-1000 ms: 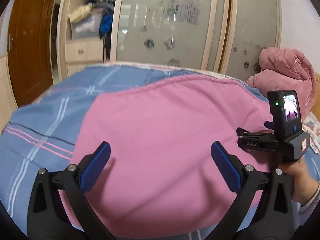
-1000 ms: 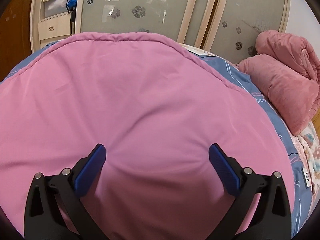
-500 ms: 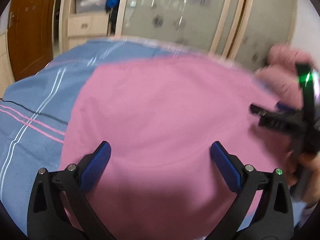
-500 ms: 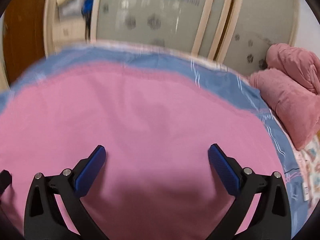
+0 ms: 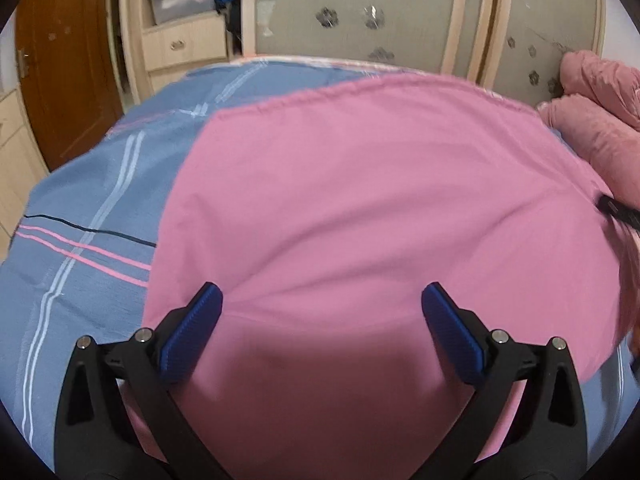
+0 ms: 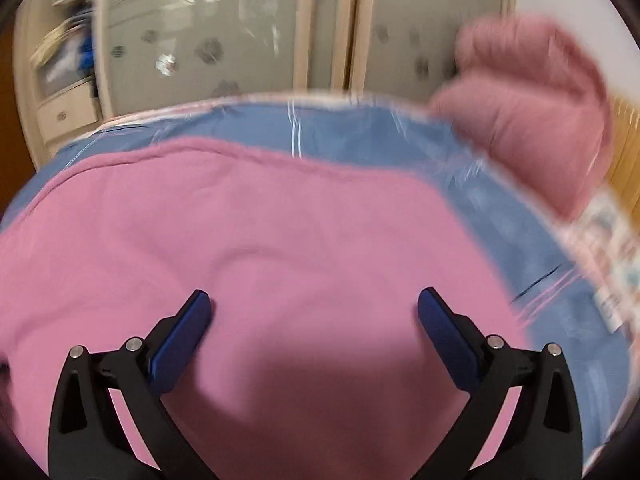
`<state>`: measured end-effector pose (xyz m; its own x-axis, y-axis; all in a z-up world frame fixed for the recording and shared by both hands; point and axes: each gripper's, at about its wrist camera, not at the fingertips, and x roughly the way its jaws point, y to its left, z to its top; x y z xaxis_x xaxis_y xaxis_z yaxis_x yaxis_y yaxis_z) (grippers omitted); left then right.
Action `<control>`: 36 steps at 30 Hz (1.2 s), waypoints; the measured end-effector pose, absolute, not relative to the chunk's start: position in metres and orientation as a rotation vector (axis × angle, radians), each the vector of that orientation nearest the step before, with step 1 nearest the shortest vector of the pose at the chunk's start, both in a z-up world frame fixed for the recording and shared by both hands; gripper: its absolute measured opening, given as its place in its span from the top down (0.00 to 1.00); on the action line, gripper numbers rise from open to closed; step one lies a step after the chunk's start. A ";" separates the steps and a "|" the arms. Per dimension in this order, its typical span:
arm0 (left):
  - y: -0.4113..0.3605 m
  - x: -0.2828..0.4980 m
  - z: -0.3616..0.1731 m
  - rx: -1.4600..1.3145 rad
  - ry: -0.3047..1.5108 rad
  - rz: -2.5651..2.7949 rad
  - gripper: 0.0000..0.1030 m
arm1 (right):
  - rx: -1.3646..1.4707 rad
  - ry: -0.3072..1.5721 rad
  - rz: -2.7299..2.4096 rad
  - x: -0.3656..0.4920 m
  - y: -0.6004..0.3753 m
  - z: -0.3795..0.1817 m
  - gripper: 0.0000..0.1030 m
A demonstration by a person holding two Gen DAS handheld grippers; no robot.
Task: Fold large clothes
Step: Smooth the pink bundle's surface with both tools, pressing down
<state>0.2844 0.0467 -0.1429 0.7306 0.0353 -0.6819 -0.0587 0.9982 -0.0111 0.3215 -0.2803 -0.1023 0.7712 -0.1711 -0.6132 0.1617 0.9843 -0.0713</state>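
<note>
On the bed [image 5: 80, 216] both my tools, left [image 5: 320, 320] and right [image 6: 312, 320], hover spread over the flat pink garment [image 5: 380, 208]; next I must pinch an edge

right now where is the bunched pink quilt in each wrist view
Left wrist: pink quilt at the far right edge, beyond the pink garment.
Right wrist: pink quilt upper right, blurred.
Shared landmark: the frosted wardrobe doors behind the bed.

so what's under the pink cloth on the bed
The pink cloth lies spread on a blue striped bedsheet, which shows past its left and far edges. What lies beneath its middle is covered and cannot be seen.
</note>
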 end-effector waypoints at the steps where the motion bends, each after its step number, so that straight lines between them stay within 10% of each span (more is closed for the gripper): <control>1: 0.046 0.281 -0.140 -0.031 0.741 0.060 0.02 | -0.046 0.647 -0.157 0.304 -0.274 -0.100 0.01; 18: -0.040 0.162 -0.134 0.002 0.714 -0.011 0.02 | 0.354 0.762 -0.047 0.142 -0.309 -0.146 0.01; 36: 0.002 0.291 -0.149 -0.073 1.035 -0.069 0.02 | 0.101 1.030 -0.041 0.316 -0.265 -0.156 0.01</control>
